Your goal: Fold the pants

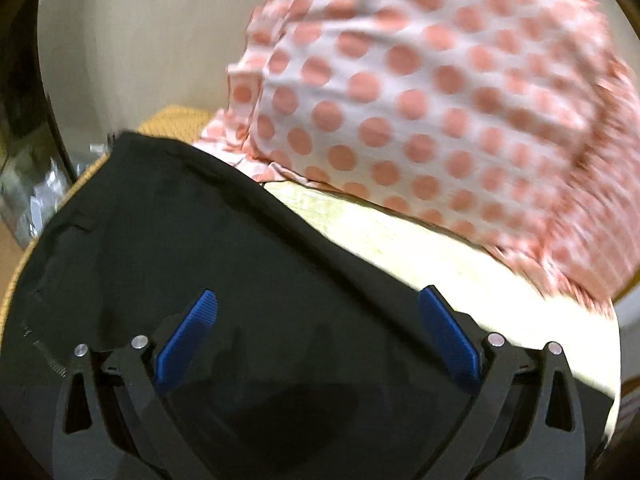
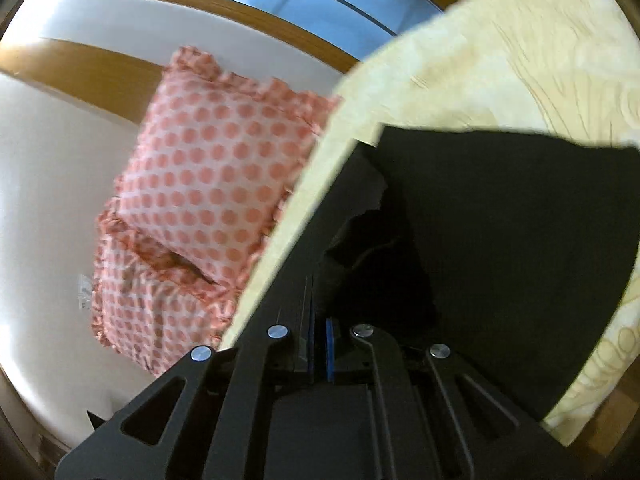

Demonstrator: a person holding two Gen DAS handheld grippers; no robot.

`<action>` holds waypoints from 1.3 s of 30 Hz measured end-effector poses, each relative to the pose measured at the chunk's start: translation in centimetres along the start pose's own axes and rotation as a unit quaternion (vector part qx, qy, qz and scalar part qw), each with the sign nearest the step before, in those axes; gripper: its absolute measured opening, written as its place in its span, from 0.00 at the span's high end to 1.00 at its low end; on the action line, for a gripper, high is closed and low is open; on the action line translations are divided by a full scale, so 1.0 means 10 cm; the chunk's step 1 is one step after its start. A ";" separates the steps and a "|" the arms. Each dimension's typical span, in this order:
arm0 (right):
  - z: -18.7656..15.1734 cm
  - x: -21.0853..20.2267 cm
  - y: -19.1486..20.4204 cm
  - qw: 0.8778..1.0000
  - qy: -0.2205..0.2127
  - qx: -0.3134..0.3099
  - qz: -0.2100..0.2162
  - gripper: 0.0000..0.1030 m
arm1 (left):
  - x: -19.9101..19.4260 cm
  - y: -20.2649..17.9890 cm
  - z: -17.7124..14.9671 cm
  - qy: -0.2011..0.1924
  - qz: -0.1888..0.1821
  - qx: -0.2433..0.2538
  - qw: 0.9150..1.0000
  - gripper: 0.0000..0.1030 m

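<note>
The black pants [image 1: 180,232] lie on a pale yellow bedsheet [image 1: 420,248]. My left gripper [image 1: 318,308] hovers over them with its blue fingers [image 1: 188,340] spread wide and nothing between them. In the right wrist view the pants [image 2: 500,220] spread over the sheet [image 2: 500,60], with a lifted fold near the gripper. My right gripper [image 2: 319,334] has its blue pads pressed together on the dark cloth of the pants, whose edge runs up from the jaws.
Polka-dot pink pillows [image 1: 420,92] sit at the bed's head, close beyond the pants; they also show in the right wrist view [image 2: 208,168]. A cream wall [image 1: 140,32] and wooden headboard [image 2: 120,68] lie behind. The bed edge drops off at left [image 1: 24,264].
</note>
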State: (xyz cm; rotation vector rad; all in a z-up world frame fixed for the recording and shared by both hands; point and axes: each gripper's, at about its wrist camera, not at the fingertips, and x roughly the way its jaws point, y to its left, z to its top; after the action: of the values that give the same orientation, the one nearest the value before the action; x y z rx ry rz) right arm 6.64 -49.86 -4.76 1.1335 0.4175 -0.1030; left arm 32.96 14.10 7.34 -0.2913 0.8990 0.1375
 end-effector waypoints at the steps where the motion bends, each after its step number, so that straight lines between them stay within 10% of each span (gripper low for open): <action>1: 0.01 -0.01 0.01 1.000 0.000 -0.010 -0.007 0.97 | 0.15 0.01 0.10 0.013 0.005 -0.010 1.000 0.08; 6: 0.04 0.05 -0.03 0.999 0.023 -0.003 -0.026 0.96 | 0.76 0.07 0.43 0.072 0.043 -0.044 0.995 0.35; 11: 0.07 0.12 0.01 0.999 0.036 0.007 -0.039 0.95 | 0.79 0.23 0.41 0.074 0.031 -0.088 0.993 0.90; 20: 0.22 0.16 0.09 1.000 0.015 -0.011 -0.018 0.97 | -0.40 0.44 -0.07 -0.036 -0.004 -0.070 0.997 0.94; 28: 0.40 -0.52 0.19 0.997 -0.064 -0.042 0.016 0.97 | -1.84 0.84 -1.49 -0.141 -0.014 -0.073 0.987 0.93; 33: 0.32 -0.50 -0.23 0.999 -0.039 -0.001 -0.032 0.97 | -1.77 1.10 -2.44 -0.121 -0.002 -0.114 0.986 0.93; 39: 0.28 -0.45 -0.32 0.998 -0.022 -0.003 -0.056 0.94 | -1.73 1.33 -2.62 -0.121 -0.016 -0.152 0.981 0.79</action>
State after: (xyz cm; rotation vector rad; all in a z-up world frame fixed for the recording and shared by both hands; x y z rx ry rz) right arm 2.32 -54.34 -4.85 1.0991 0.4425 -0.2248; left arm -0.49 18.80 3.06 -0.5618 0.6286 0.2755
